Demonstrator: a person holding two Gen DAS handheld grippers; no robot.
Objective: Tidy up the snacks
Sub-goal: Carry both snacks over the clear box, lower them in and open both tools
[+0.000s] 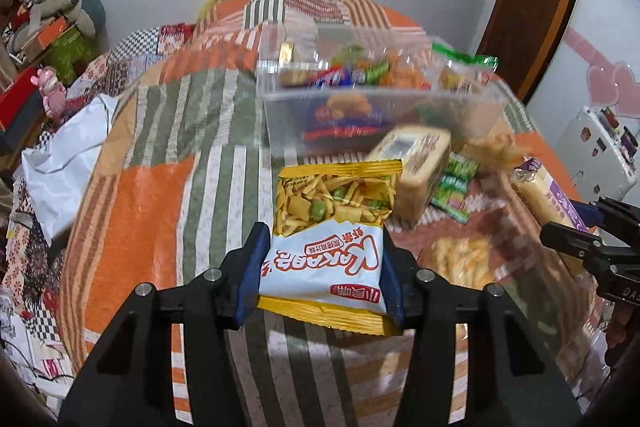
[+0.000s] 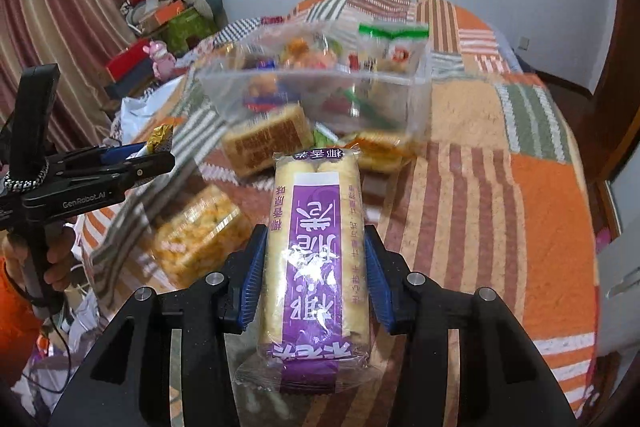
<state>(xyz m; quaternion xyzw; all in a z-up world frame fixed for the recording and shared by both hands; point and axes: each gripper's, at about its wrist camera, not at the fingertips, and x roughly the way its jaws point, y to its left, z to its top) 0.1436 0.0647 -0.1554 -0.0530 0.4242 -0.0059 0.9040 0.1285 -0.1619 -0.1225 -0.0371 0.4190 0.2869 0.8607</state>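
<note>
Two grippers, two loads, one destination; the clear plastic bin [image 1: 372, 107] sits ahead of both your hands, up the patchwork bedcover [image 1: 152, 211], already part-filled with wrappers; its long side runs across your view, open mouth upward. From your left gripper [image 1: 320, 267] the bin lies ahead and slightly right; from your right gripper [image 2: 316, 275] it lies ahead, a shade left; neither hand looks clearly nearer, so judge that either can go first.

Bedcover: soft, quilted, orange and green stripes, uneven footing for anything set down. Bin: rigid, see-through, straight walls, thin rim; likely to slide if you knock it.

Loose stock between you and the bin, near its front wall: a tan cake loaf [image 1: 416, 163] in film, a clear tray of yellow puffs [image 2: 196, 235], small green packets [image 1: 456, 191].

Your right gripper is closed partway on the purple-labelled roll pack [image 2: 316, 247]; blue pads press both long sides; pack is long, its axis running along the fingers and pointing toward the bin; glossy film over two pale, soft-looking rolls, so squeeze lightly.

Your left gripper is likewise clamped partway on the yellow-and-white snack bag [image 1: 332, 227], held by its side edges; bag is flat, crinkly, with a picture of strips and green peas facing you; its far end points at the bin.
</note>
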